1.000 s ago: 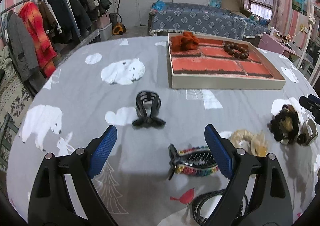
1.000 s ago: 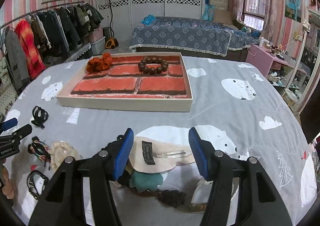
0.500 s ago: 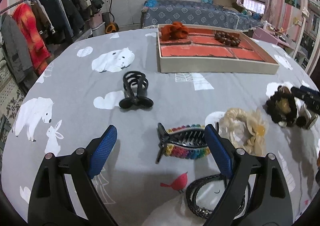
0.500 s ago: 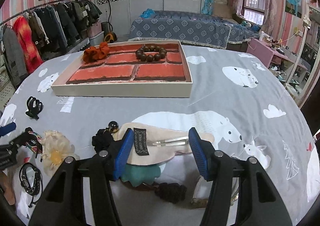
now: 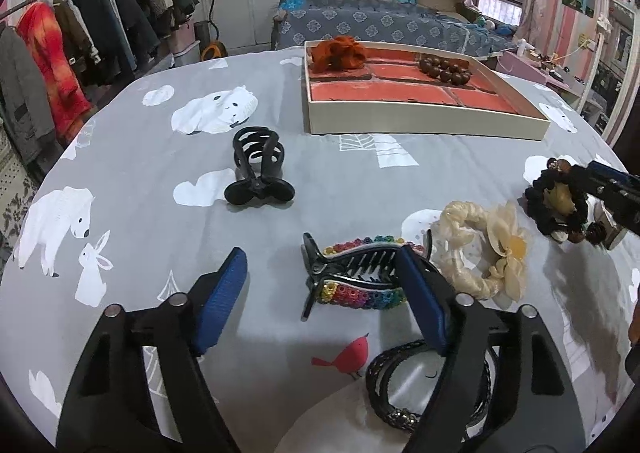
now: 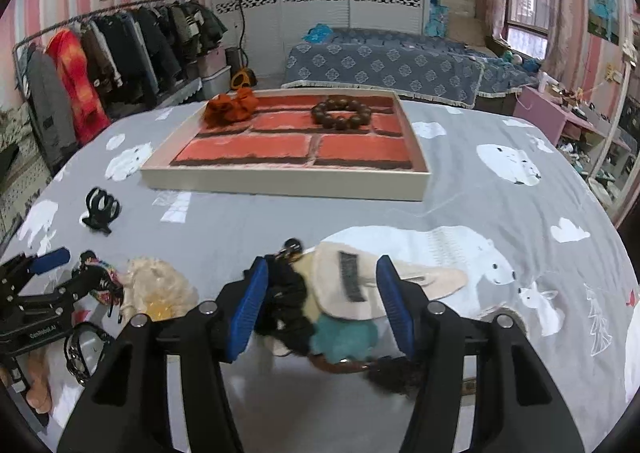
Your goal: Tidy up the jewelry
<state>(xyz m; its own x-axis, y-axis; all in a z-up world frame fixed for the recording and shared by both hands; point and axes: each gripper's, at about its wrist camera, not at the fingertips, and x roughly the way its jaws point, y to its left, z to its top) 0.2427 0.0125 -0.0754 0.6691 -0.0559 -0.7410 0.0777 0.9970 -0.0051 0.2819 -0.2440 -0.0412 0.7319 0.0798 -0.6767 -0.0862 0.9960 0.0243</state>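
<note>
Two blue pads of the left gripper (image 5: 320, 293) have just been closing, still gripping nothing. The rainbow hair claw (image 5: 360, 273) lies crosswise between them, nearer the right pad.

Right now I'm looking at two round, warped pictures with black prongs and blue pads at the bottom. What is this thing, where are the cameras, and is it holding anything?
These are two handheld grippers, one in each of a person's hands, not a robot arm. Each carries a fisheye camera looking forward along its own blue-padded fingers, so one picture comes from the left gripper and the other from the right gripper.

Both hang over a table under a grey polar-bear cloth. On it lie a black claw clip, a rainbow hair clip, a cream flower scrunchie, and a tray already holding an orange scrunchie and a bead bracelet.

Nothing is gripped yet. Both sets of jaws have just been closing, the left around the rainbow clip, the right around a pile of hair accessories.
</note>
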